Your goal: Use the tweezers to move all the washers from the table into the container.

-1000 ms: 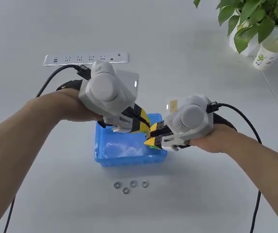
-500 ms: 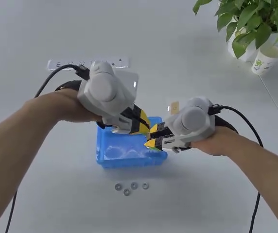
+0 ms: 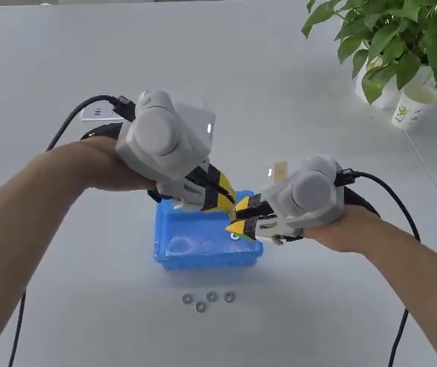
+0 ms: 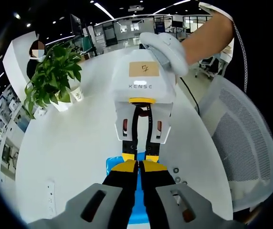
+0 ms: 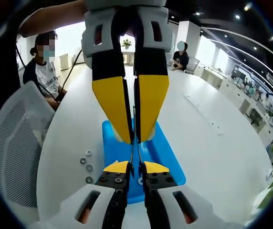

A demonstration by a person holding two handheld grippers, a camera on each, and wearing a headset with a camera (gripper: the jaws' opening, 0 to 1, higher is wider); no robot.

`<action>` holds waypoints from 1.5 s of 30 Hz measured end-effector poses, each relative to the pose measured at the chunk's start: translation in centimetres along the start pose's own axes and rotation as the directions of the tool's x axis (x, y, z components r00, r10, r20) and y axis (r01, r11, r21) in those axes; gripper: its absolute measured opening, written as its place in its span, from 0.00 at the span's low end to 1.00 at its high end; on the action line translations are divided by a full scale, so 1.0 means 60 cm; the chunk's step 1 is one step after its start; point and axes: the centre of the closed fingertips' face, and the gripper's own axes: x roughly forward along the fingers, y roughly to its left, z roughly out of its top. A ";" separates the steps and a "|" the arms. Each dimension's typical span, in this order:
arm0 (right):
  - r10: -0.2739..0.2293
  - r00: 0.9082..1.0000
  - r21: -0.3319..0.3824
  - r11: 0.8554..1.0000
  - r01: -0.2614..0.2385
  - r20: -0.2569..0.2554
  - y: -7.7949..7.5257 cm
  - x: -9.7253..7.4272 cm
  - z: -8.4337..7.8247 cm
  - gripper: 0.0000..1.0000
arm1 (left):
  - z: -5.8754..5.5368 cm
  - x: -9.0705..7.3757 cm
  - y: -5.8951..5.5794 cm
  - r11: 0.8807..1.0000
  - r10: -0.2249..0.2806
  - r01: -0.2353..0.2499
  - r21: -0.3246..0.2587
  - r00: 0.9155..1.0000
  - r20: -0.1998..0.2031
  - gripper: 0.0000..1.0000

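Back of the container (image 3: 203, 248) hidden behind left tongs (image 3: 230, 203) and right tongs (image 3: 237, 226), frame centre. Power strip (image 3: 96, 113) mostly covered upper left; plant (image 3: 402, 38) cut off upper right. The tweezers (image 5: 133, 155) are a thin sliver, tips too small to tell.

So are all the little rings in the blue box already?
No, four washers lie on the table in front of the box.
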 end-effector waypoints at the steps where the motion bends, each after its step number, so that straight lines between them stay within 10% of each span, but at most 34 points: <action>1: 0.000 1.000 -0.001 1.000 0.000 0.002 0.002 -0.002 0.001 0.12 | 0.001 -0.002 -0.002 1.000 0.000 0.000 0.000 1.000 0.001 0.06; 21: 0.009 1.000 -0.018 1.000 -0.009 -0.003 0.055 -0.019 0.010 0.12 | 0.020 -0.011 -0.055 1.000 -0.013 0.013 0.011 1.000 -0.018 0.06; 45: 0.056 0.998 0.004 0.998 -0.056 -0.012 0.109 -0.003 -0.011 0.12 | -0.003 0.007 -0.102 0.998 -0.056 0.056 0.005 0.998 -0.029 0.06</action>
